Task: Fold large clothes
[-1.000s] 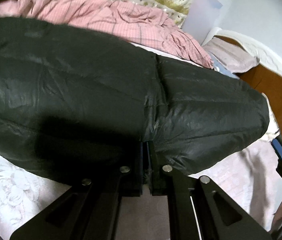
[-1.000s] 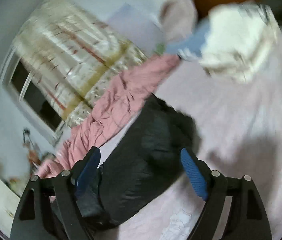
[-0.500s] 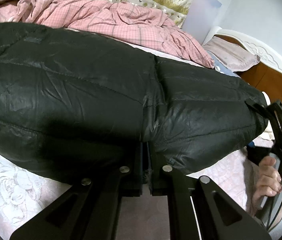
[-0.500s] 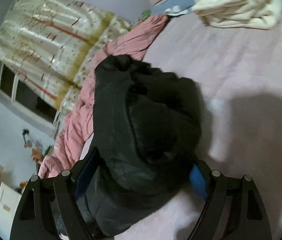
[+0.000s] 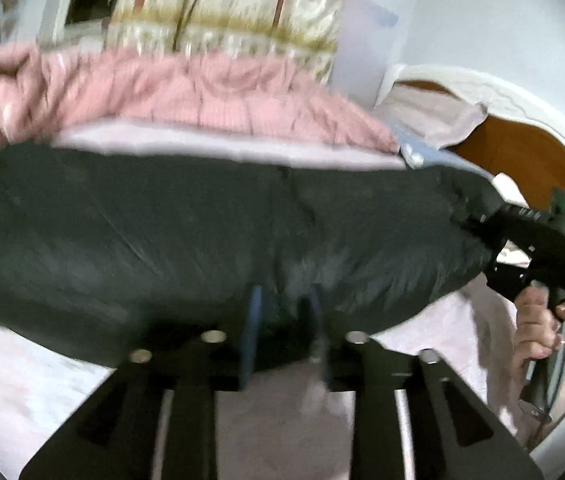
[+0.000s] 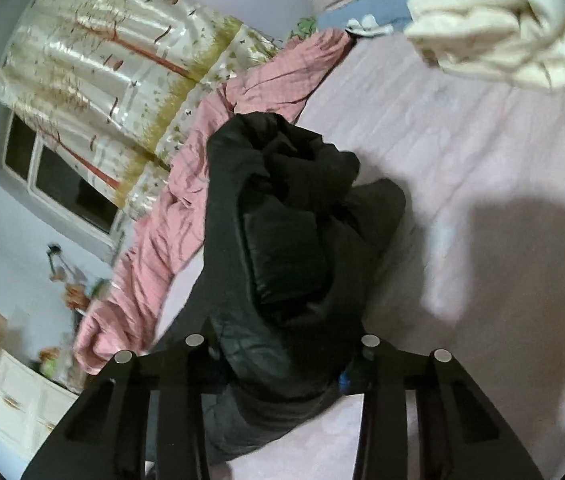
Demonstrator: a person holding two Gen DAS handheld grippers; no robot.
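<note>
A large black puffy jacket (image 5: 186,240) lies lengthwise across a pale pink bed sheet (image 5: 22,380). My left gripper (image 5: 282,320) is at the jacket's near edge with its blue-padded fingers a little apart; the view is blurred by motion. My right gripper (image 6: 282,364) has closed on the jacket's end (image 6: 290,240), which bunches up between its fingers. The right gripper also shows in the left wrist view (image 5: 530,240), held by a hand at the jacket's right end.
A crumpled pink checked quilt (image 5: 202,92) lies along the far side of the bed. A folded cream garment (image 6: 494,24) and a blue cloth (image 6: 366,16) lie near the wooden headboard (image 5: 530,160). Curtains (image 6: 94,56) and a window are behind.
My left gripper went from shut on the jacket's edge to slightly apart and has shifted. My right gripper moved in from the air and closed on the jacket's end.
</note>
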